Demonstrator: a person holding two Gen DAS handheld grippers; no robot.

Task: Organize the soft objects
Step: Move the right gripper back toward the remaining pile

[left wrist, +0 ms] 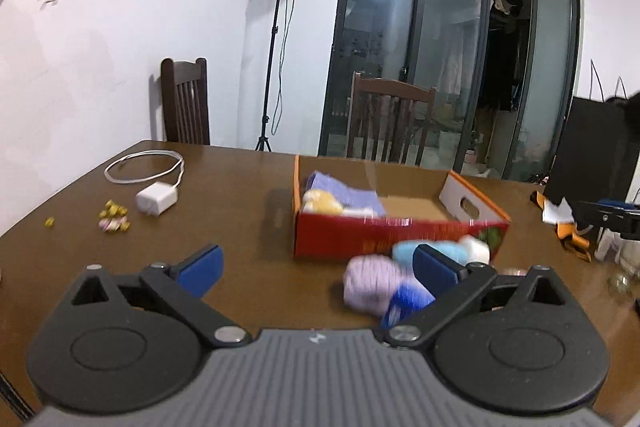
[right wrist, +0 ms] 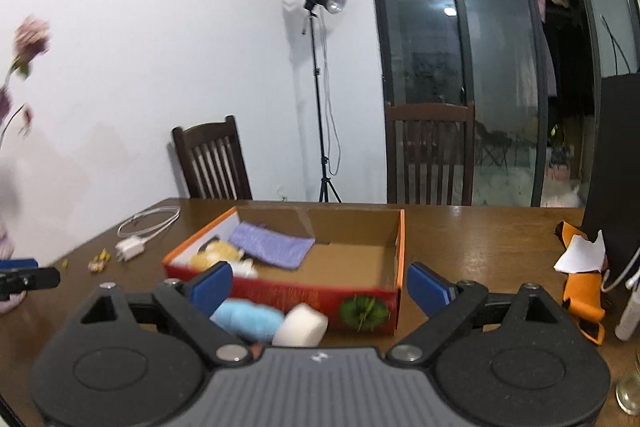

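A red and orange cardboard box (left wrist: 400, 233) (right wrist: 280, 295) stands on the wooden table. Inside lie a folded purple cloth (left wrist: 344, 193) (right wrist: 272, 245) and a yellow plush toy (left wrist: 322, 203) (right wrist: 216, 253). In front of the box lie a light blue soft roll (left wrist: 436, 251) (right wrist: 248, 319), a white soft block (left wrist: 476, 251) (right wrist: 300, 325), a lilac yarn ball (left wrist: 370, 283) and a dark blue one (left wrist: 408, 299). My left gripper (left wrist: 316, 267) is open and empty, just left of the yarn balls. My right gripper (right wrist: 320, 287) is open and empty above the box's near wall.
A white charger with cable (left wrist: 156, 199) (right wrist: 130, 247) and small candies (left wrist: 114, 219) lie at the table's left. An orange strap with white paper (right wrist: 580, 283) and a dark monitor (right wrist: 616, 167) are at the right. Two chairs (right wrist: 432, 155) stand behind the table.
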